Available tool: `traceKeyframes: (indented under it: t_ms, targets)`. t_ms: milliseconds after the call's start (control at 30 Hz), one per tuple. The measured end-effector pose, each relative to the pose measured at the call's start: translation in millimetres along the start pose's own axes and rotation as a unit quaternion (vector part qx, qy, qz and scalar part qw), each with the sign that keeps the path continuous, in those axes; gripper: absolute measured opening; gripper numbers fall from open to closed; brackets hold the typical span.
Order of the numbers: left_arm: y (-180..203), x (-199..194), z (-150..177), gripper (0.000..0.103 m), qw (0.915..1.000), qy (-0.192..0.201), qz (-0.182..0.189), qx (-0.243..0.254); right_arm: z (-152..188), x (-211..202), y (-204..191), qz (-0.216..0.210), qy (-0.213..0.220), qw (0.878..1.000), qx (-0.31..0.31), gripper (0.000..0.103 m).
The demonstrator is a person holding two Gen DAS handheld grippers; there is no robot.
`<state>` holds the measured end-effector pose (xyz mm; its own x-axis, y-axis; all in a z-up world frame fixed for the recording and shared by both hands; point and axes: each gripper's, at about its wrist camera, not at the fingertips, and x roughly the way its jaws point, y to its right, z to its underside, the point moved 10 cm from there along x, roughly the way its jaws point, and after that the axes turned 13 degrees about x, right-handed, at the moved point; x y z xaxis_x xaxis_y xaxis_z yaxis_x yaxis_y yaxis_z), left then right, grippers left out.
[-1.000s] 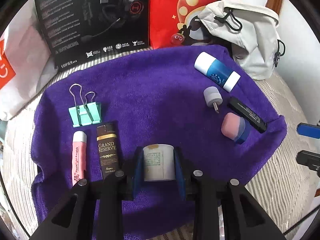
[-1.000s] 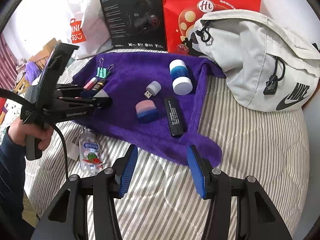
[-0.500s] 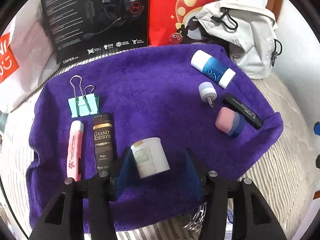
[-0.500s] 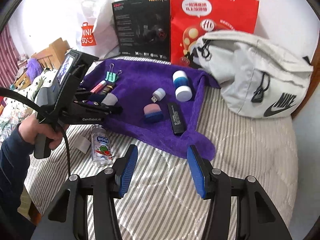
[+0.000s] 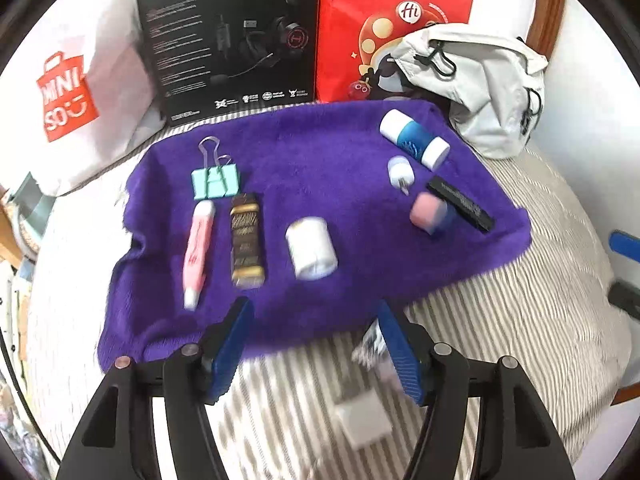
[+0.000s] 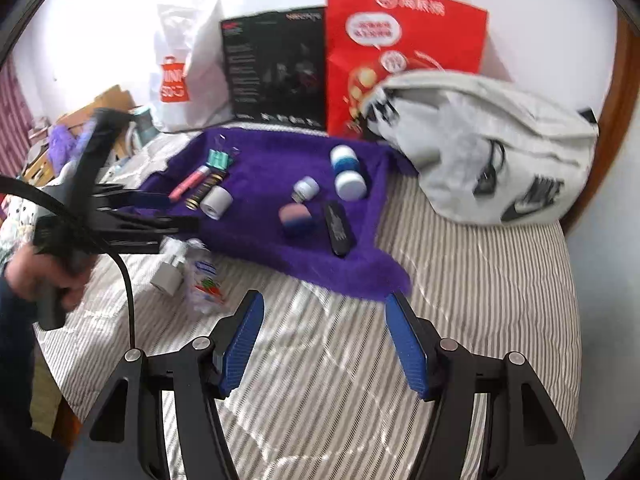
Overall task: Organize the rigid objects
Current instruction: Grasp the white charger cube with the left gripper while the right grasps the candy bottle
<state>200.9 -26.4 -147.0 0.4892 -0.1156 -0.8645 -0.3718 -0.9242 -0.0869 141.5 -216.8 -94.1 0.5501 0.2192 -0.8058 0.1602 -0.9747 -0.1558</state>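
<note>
your left hand-held gripper (image 5: 312, 344) is wide open and holds nothing, hanging over the near edge of the purple towel (image 5: 320, 152), pads above the striped bed (image 5: 500, 320). just beyond it the white jar (image 5: 312, 254) lies on its side on the towel, well clear of both pads. it sits beside the dark grand reserve tube (image 5: 247, 240), then the pink tube (image 5: 197, 254), with the teal binder clip (image 5: 216, 184) at the head of that row. so the left side reads as a lined-up row and the jar looks placed; the step in hand looks like backing off after a placement and going for the next thing.

your right hand-held gripper (image 6: 324, 344) is also spread wide and empty, over bare bed, well apart from the towel.

things not yet in the row: on the right of the towel, the blue and white bottle (image 5: 414, 145), the small white usb plug light (image 5: 400, 170), the pink and blue sponge-like piece (image 5: 430, 214) and the black stick (image 5: 460, 204) touching or just beside it. off the towel, on the bed near your left pads, a white charger block (image 6: 168, 276) and a small clear bottle with a watermelon label (image 6: 204, 284); in the left view they are blurred.

next move, my guess: drop the left hand-held gripper onto the charger block or clear bottle just under it, square the pads across the narrow side, close, carry it to the open spot right of the jar. the bottle is round and may roll on the soft bed, so come straight down. frames are motion blurred, fine contact can't be told.
</note>
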Motion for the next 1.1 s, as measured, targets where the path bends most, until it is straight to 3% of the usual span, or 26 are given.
traceKeyframes:
  t_ms: [233,467,667,733,800,1033,1100]
  targets:
    - [15,2,35,0.063,0.9997,-0.024,0.002,-0.003,18,8,28,0.019,-0.022,0.999,0.03,0.063]
    - [29,10,51,0.063,0.9992,-0.031,0.019,-0.019,25,4,24,0.015,-0.024,0.999,0.025,0.063]
    - [28,14,53,0.061,0.9991,-0.029,-0.009,-0.03,31,10,17,0.009,-0.033,0.999,0.021,0.063]
    - [28,13,53,0.057,0.9992,-0.021,-0.011,-0.031,34,12,14,0.008,-0.037,0.999,0.017,0.063]
    - [27,10,53,0.045,0.9993,-0.015,-0.007,-0.034,36,14,10,0.006,-0.04,0.999,0.015,0.063]
    - [26,14,48,0.043,0.9993,-0.008,-0.002,-0.038,40,23,-3,-0.007,-0.051,0.999,0.008,0.063]
    - [28,15,45,0.028,0.9995,-0.003,-0.003,-0.032,39,26,-9,-0.018,-0.055,0.998,0.01,0.063]
